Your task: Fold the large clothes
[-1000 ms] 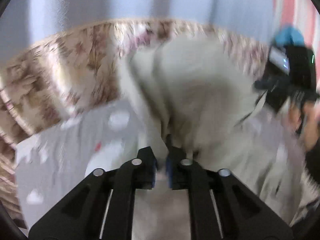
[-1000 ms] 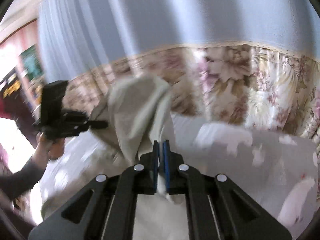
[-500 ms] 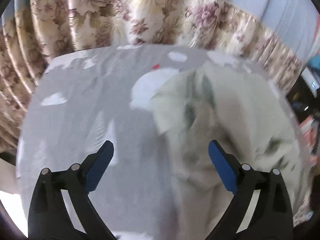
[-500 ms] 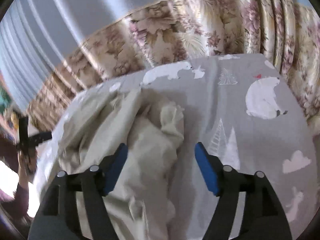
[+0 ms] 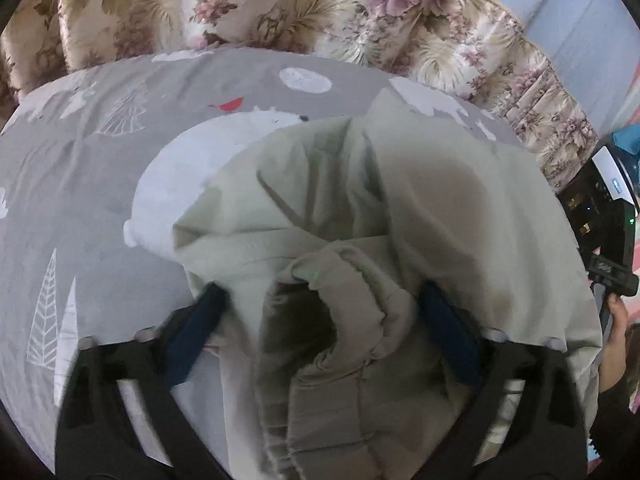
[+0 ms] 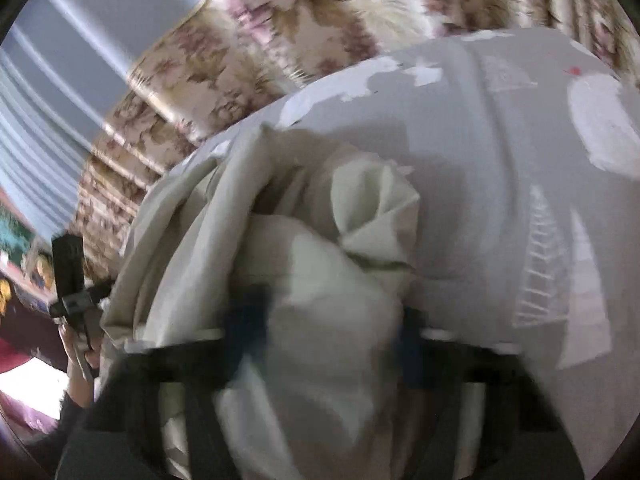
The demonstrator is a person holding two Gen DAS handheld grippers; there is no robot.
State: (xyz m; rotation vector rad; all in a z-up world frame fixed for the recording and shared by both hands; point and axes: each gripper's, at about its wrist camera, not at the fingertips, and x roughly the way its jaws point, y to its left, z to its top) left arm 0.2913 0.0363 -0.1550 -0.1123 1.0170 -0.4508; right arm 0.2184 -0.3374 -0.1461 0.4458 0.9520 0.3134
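A pale beige-green garment (image 5: 360,208) lies crumpled on the grey bed sheet (image 5: 80,168). My left gripper (image 5: 320,328) is open, its blue pads on either side of a bunched elastic part of the cloth. In the right wrist view the same garment (image 6: 320,280) lies in a heap, and my right gripper (image 6: 328,332) is open with its blurred fingers astride a fold. The other gripper shows at the far right of the left wrist view (image 5: 600,232) and at the far left of the right wrist view (image 6: 72,280).
The sheet is printed with white bears and trees (image 5: 52,320). A floral bed skirt or curtain (image 5: 280,12) runs along the far edge, with a pale blue curtain (image 6: 52,80) behind. A hand (image 5: 616,340) shows at the right.
A second ago both grippers were shut on the garment and held it up. They let go, it dropped onto the bed, and both open grippers have come down low over the heap.
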